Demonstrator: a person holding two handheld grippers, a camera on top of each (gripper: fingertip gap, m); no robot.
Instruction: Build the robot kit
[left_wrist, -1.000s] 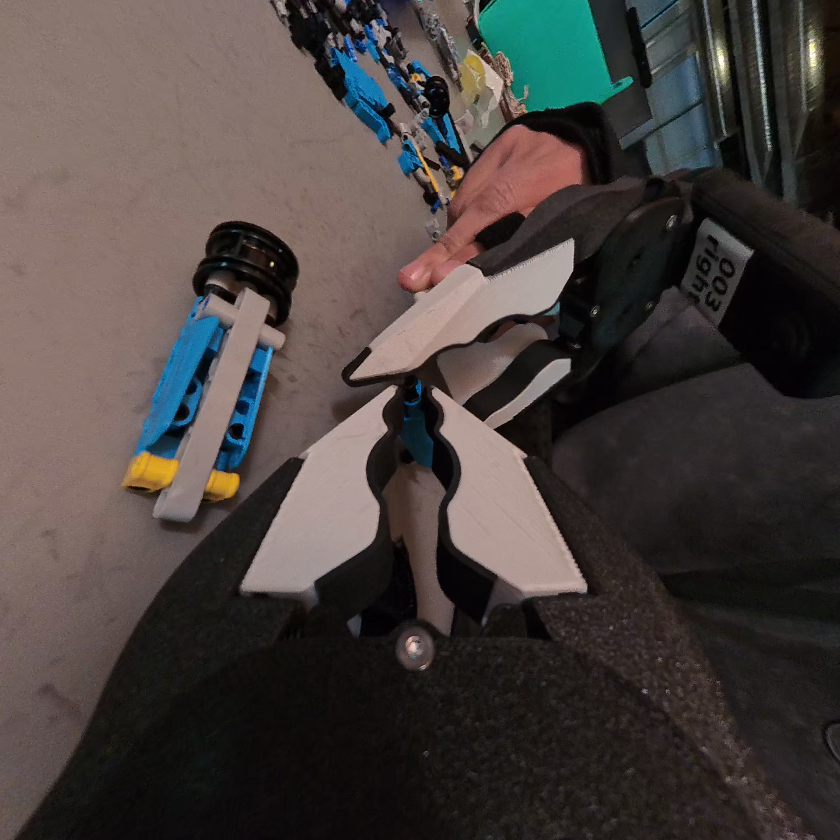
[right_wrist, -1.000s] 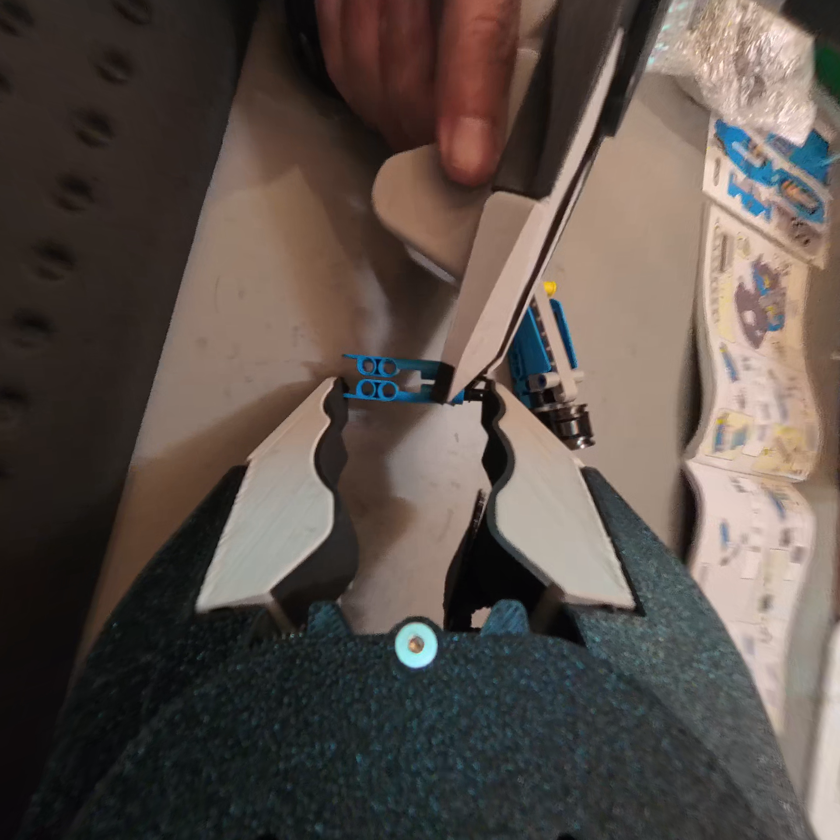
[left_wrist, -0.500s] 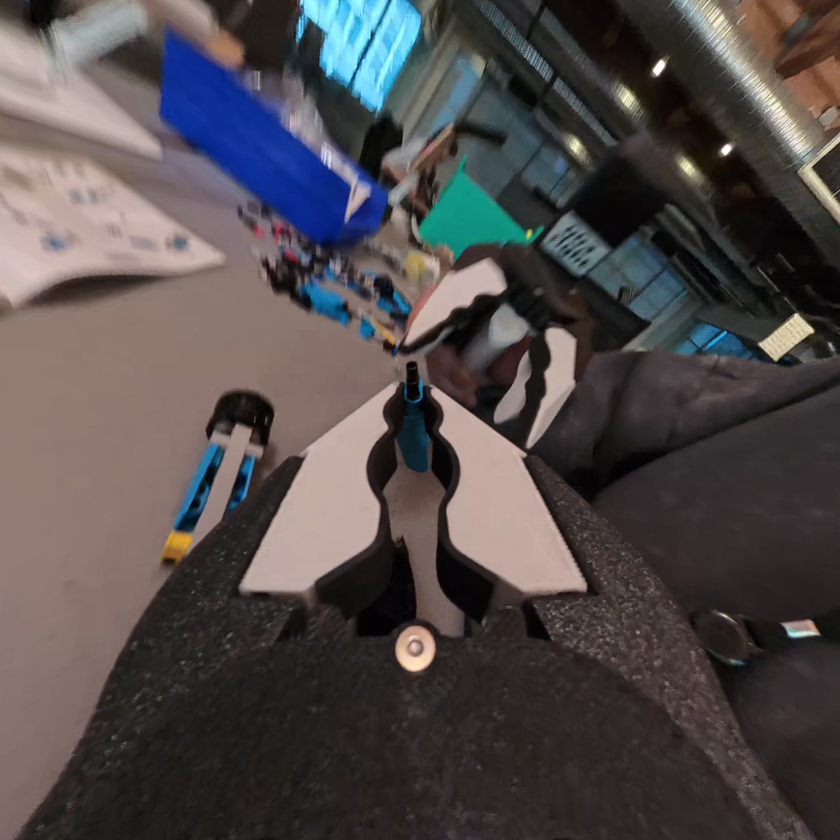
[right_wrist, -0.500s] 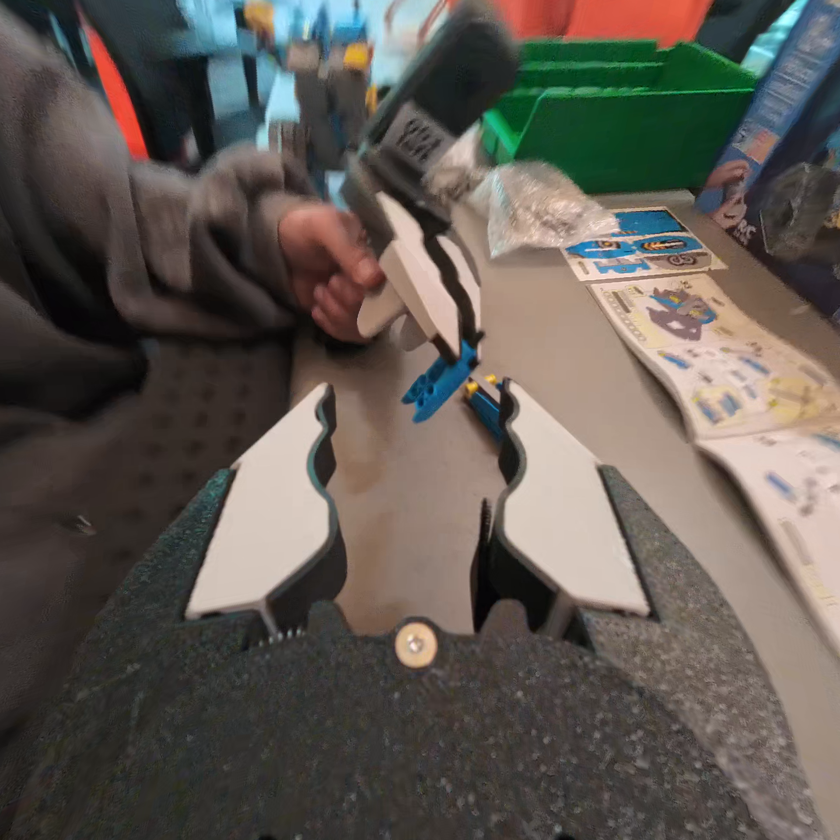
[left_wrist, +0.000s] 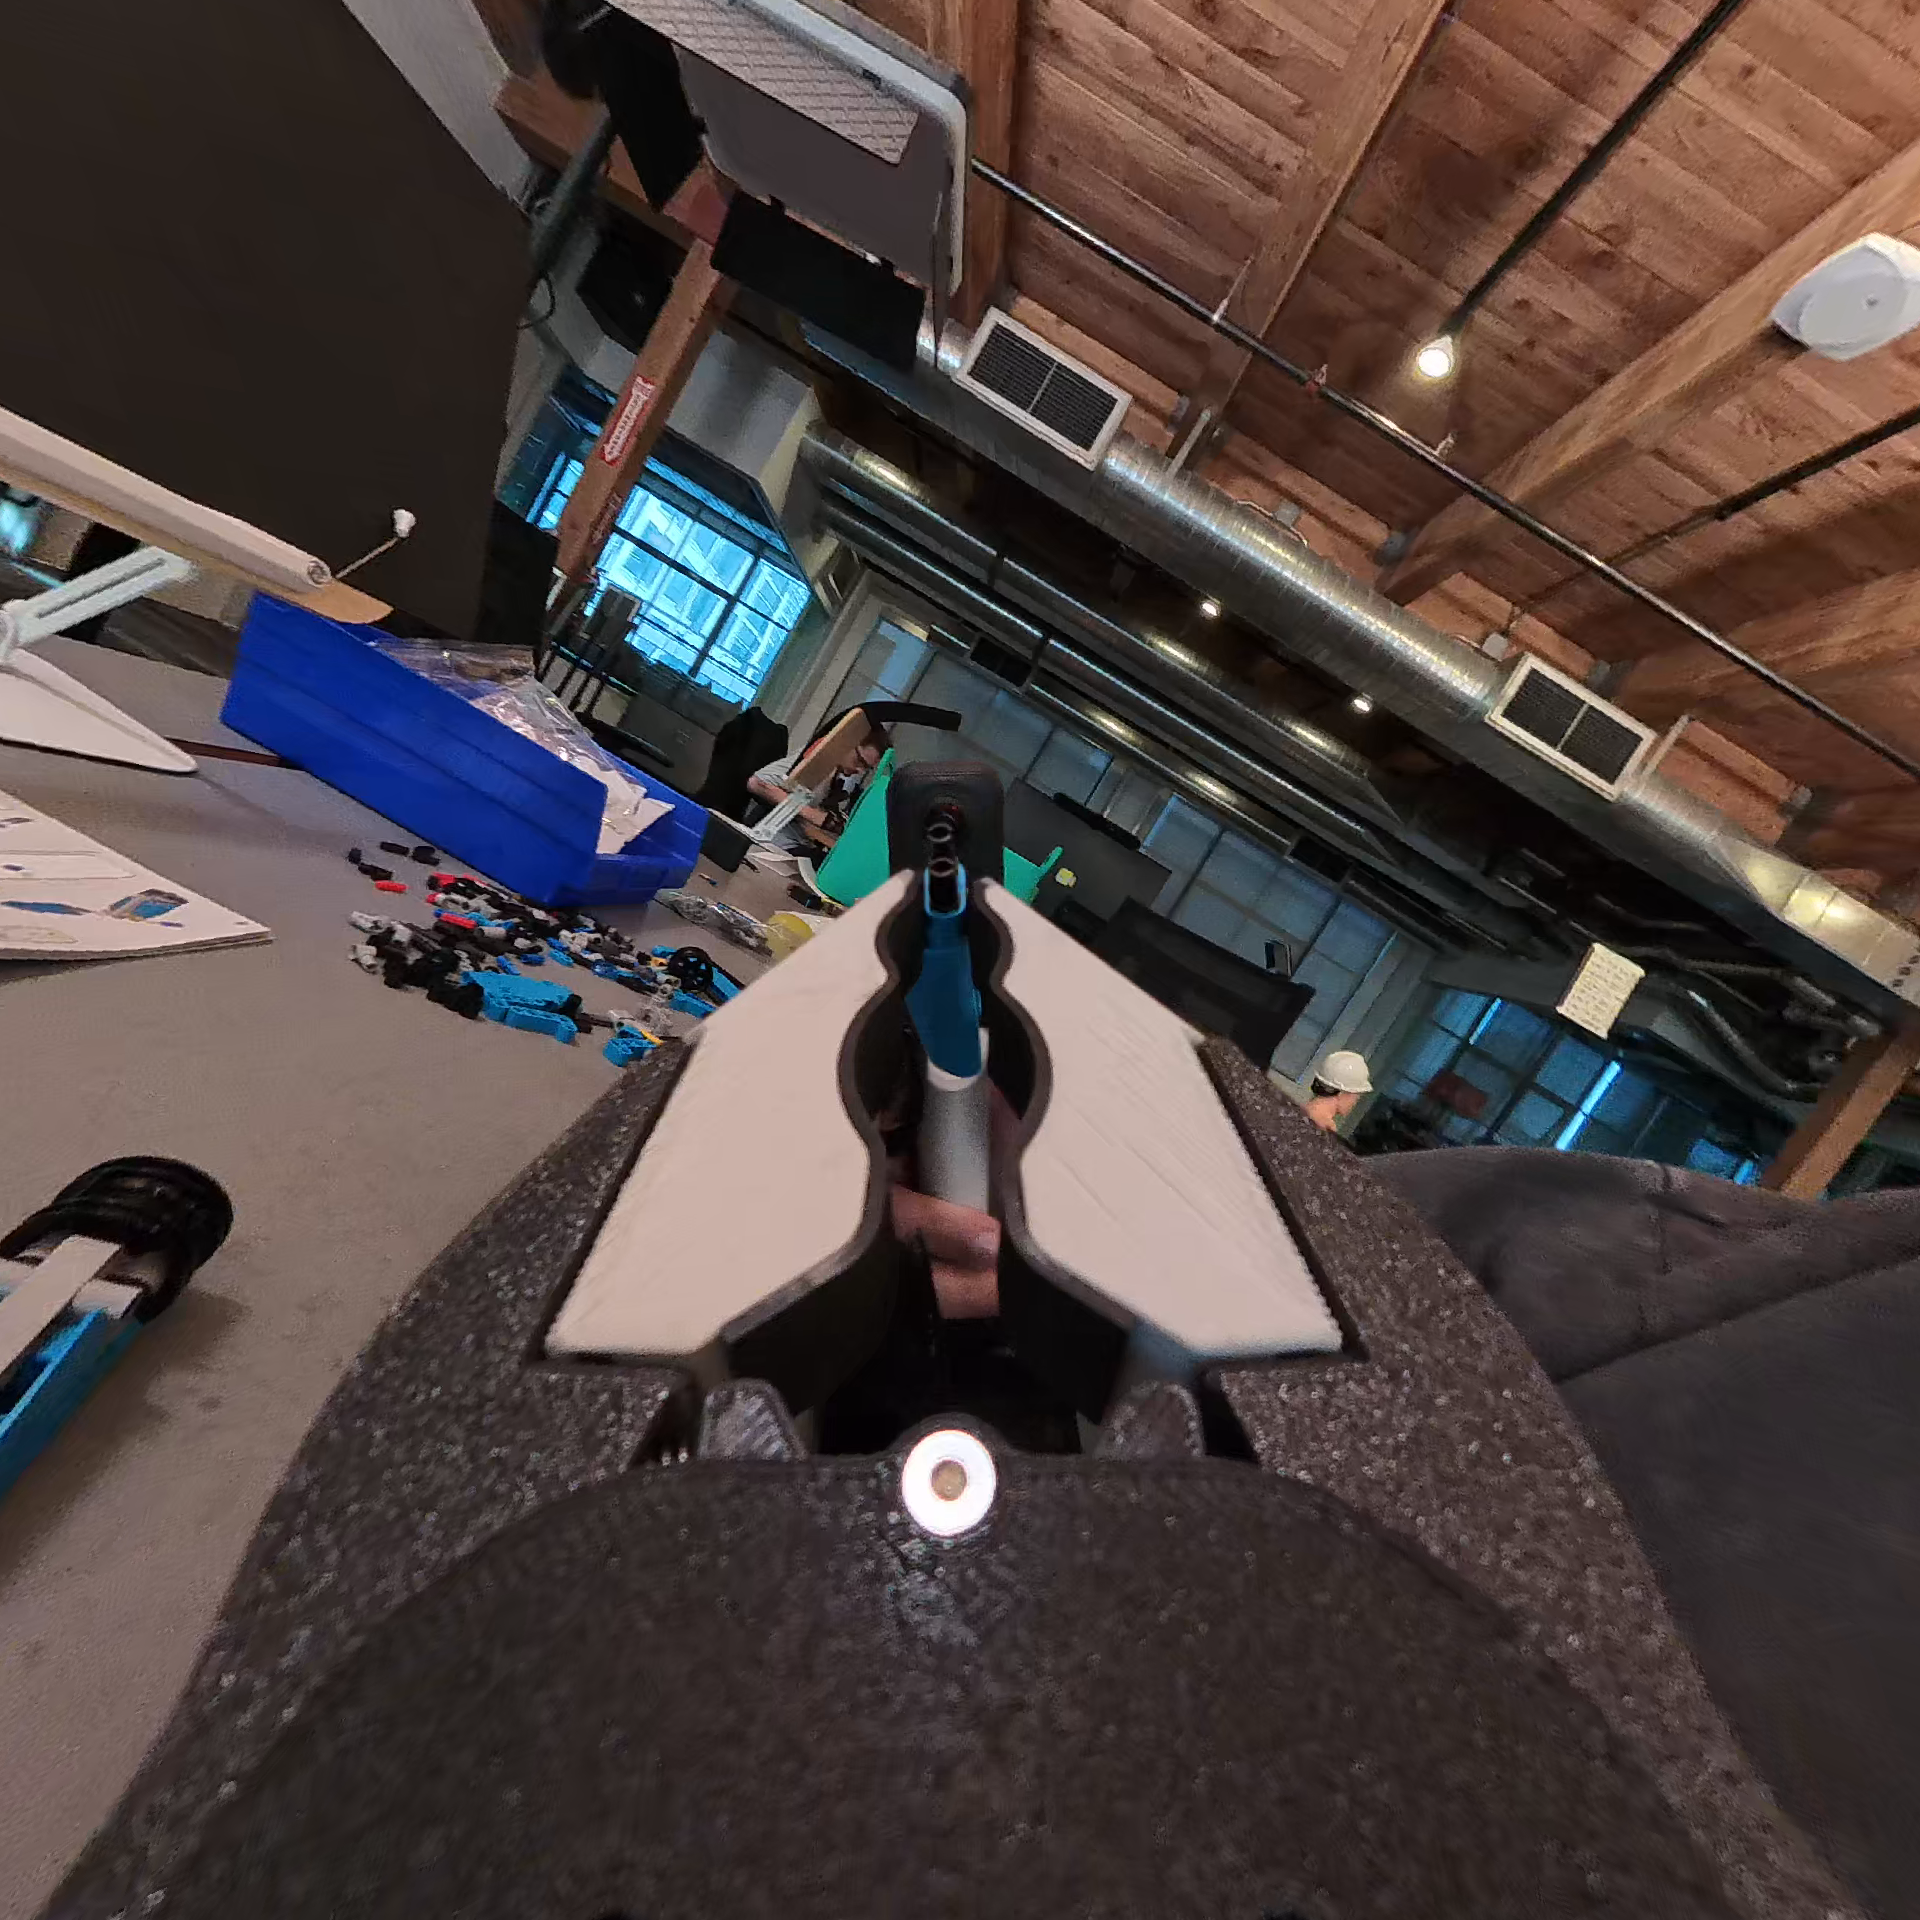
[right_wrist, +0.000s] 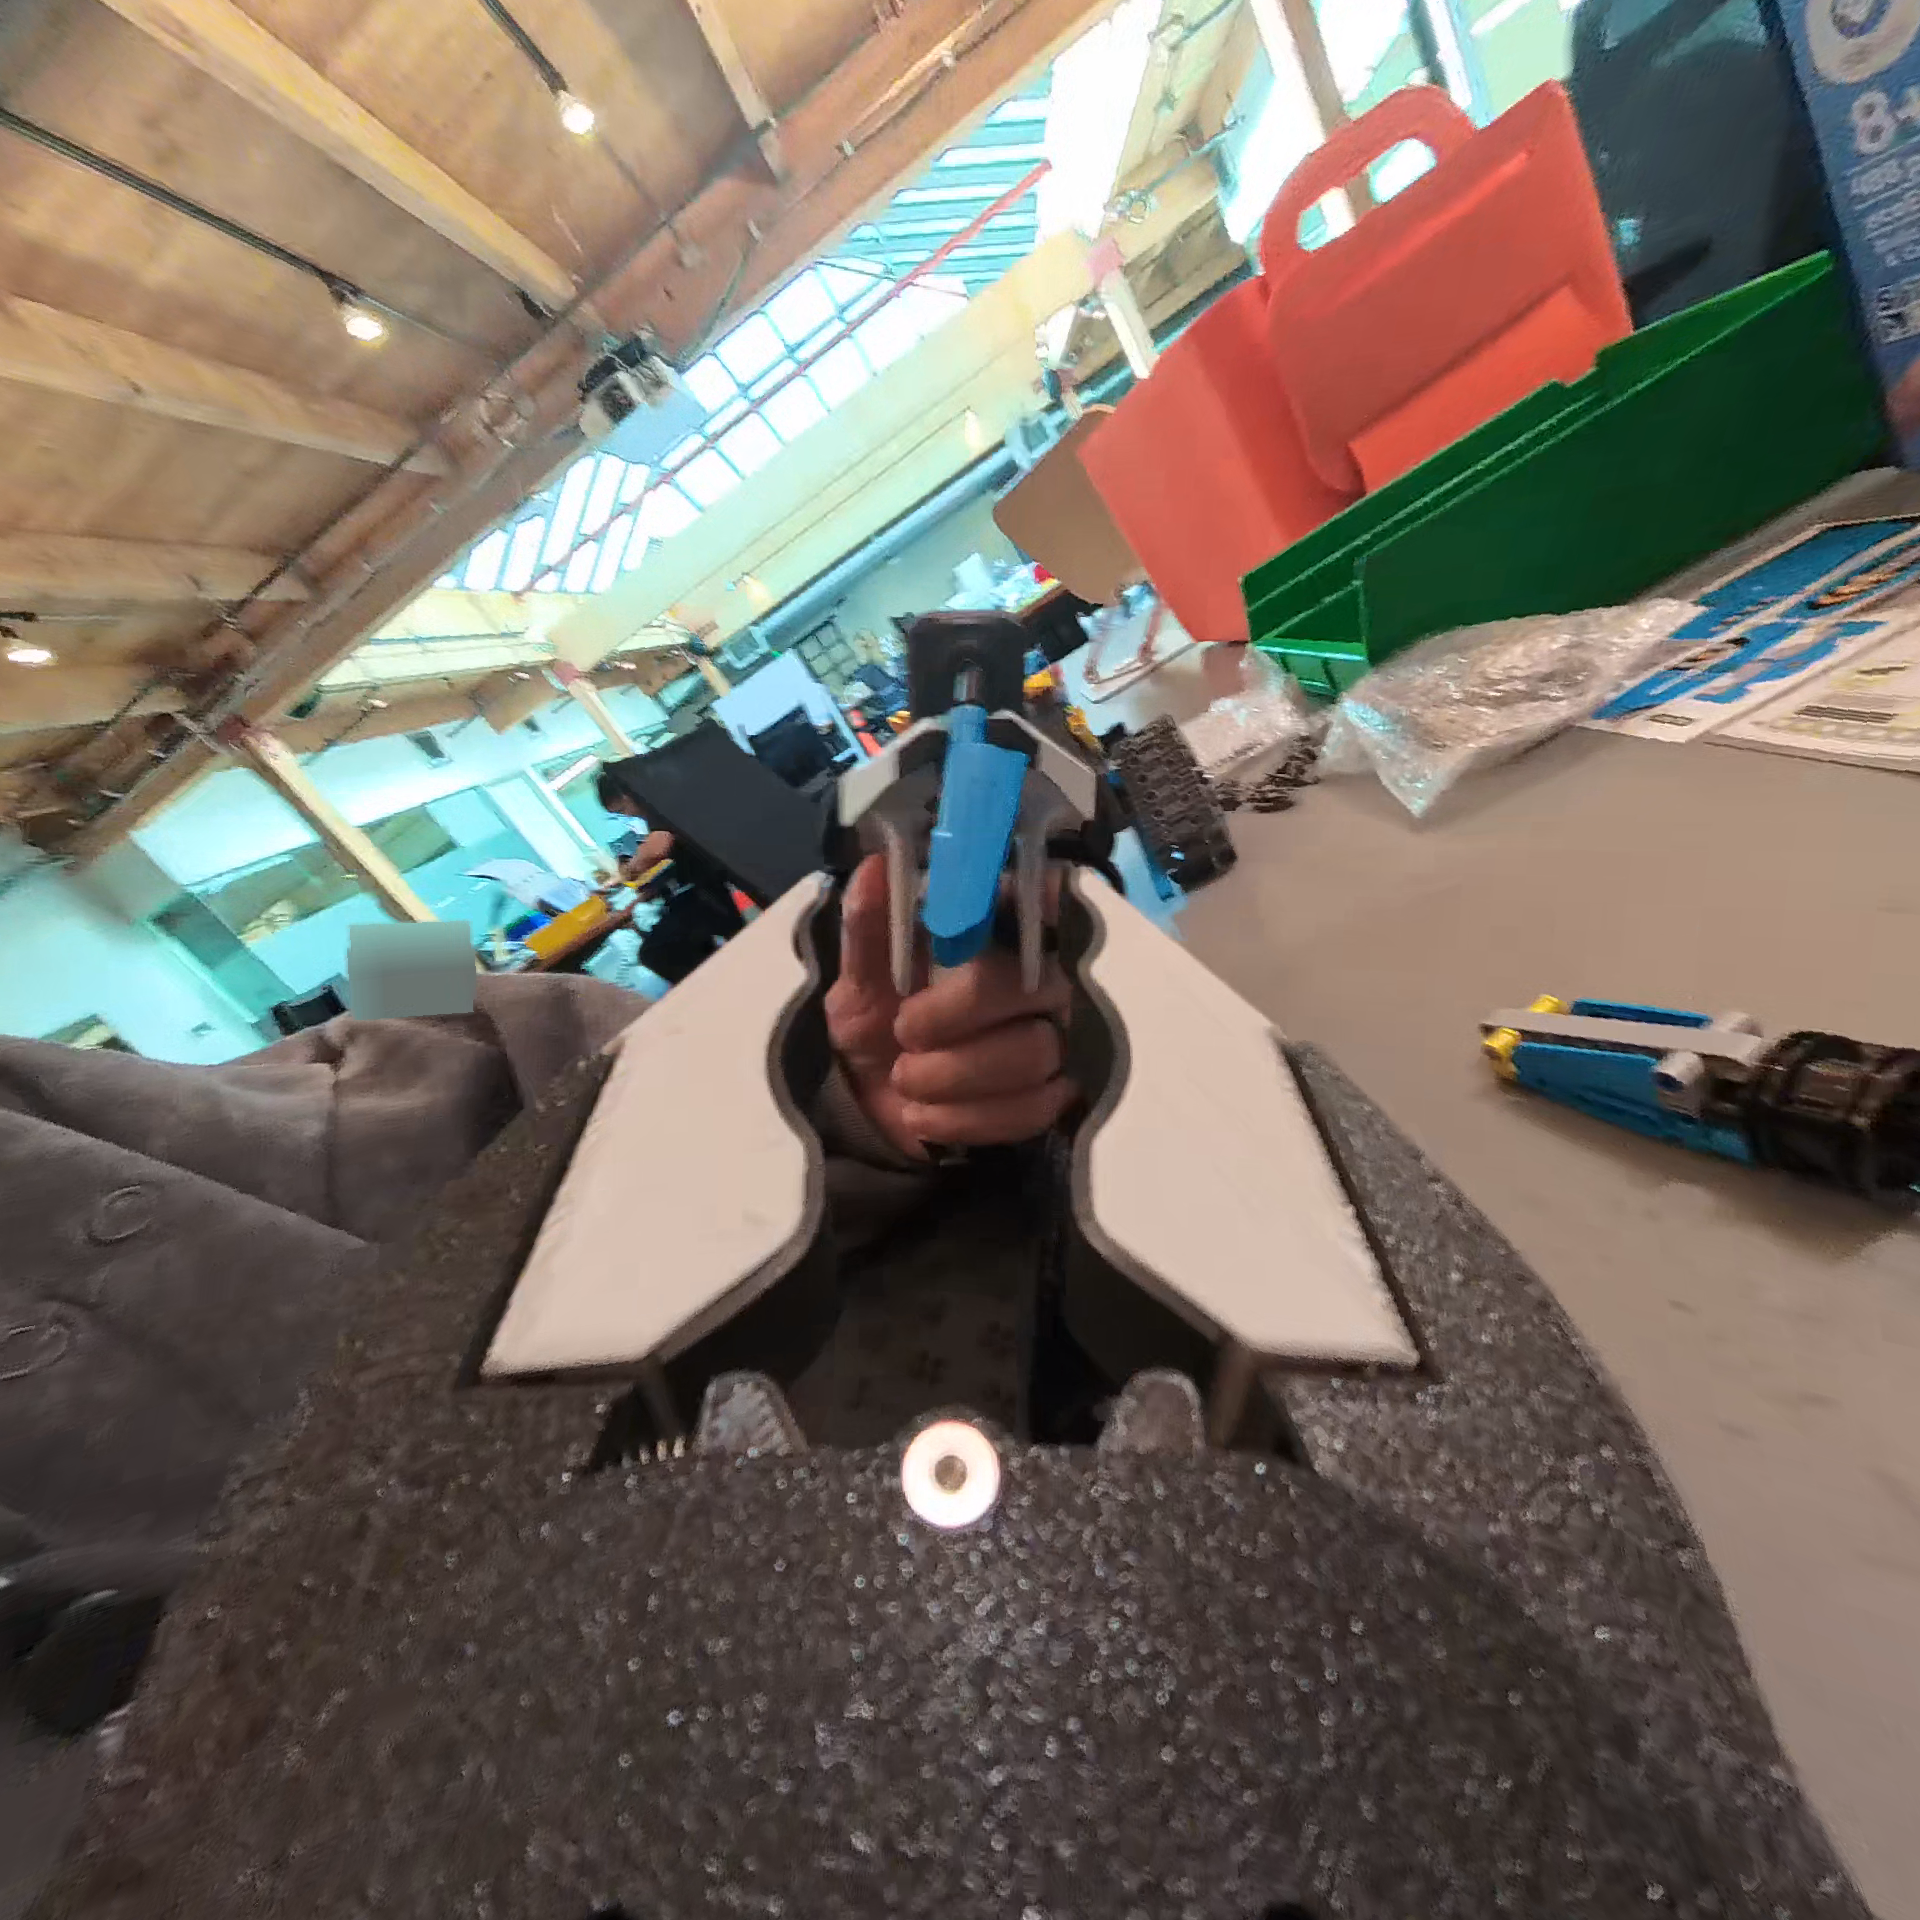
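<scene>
My left gripper is shut on a blue beam with a black pin at its tip, held up above the grey table. My right gripper is open and empty. It faces the left gripper head-on, a short way off, and the blue beam points toward its gap. A hand holds the left gripper. A blue and grey assembly with yellow ends and a black wheel lies on the table to the right. It also shows at the left edge of the left wrist view.
Several loose blue and black pieces lie before a blue bin, with a booklet beside them. A green bin, an orange box, a plastic bag and printed sheets stand at the back right. A grey sleeve fills the left. My two grippers' fingertips are within a few centimetres of each other.
Both grippers have lifted off the table and tilted up, and now face each other. The left stays shut on the blue beam. The right stays open.
</scene>
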